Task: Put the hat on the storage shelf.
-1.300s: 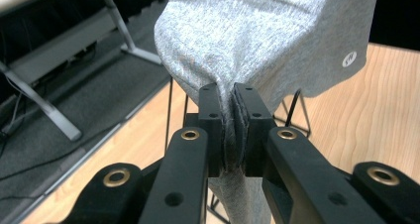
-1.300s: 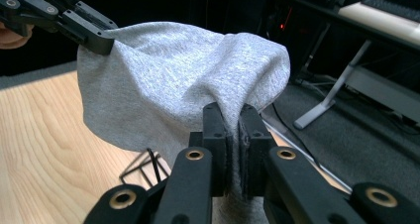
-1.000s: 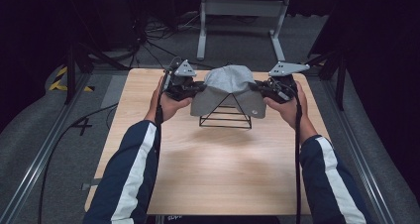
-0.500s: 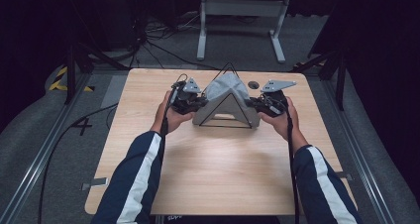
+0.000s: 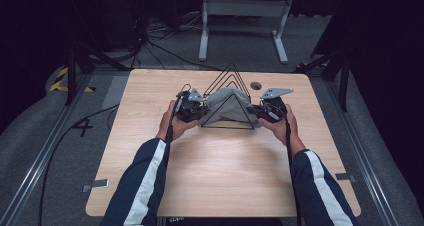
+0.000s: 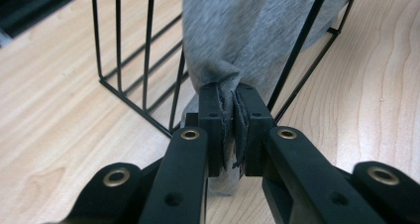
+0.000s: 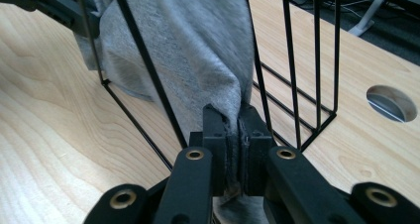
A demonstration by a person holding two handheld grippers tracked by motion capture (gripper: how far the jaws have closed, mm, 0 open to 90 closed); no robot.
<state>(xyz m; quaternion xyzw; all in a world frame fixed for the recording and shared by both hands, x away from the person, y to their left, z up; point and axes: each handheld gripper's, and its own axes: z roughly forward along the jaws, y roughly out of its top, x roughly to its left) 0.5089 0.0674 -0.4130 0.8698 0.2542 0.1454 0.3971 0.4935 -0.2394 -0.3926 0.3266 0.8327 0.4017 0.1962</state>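
1. Reaching in from the bottom edge of the high view, two forearms in dark blue sleeves with a white stripe angle up toward the middle of the frame over the bare near half of the wooden table.
2. The left hand, left of centre, holds the left gripper; in the left gripper view its two black jaws rise from the bottom and are clenched on a bunched edge of the grey cloth, the fabric squeezed between the pads with a frayed hem hanging below them.
3. The right hand, right of centre, holds the right gripper, with its grey three-cornered plate on top. In the right gripper view its jaws are likewise clamped on a fold of the grey cloth, which runs up and away toward the upper left of that frame.
4. The grey cloth sits at the centre of the high view, between the two grippers, stretched through the black wire rack.
5. The black wire rack stands on the table as a row of triangular frames, its peaks pointing toward the top of the frame; its thin bars cross in front of the cloth in both gripper views.
6. Just beyond the rack, up and to the right in the high view, a round hole is set in the tabletop.
7. Past the table's far edge, in the upper part of the frame, a grey metal stand rests on the dark floor among loose cables.
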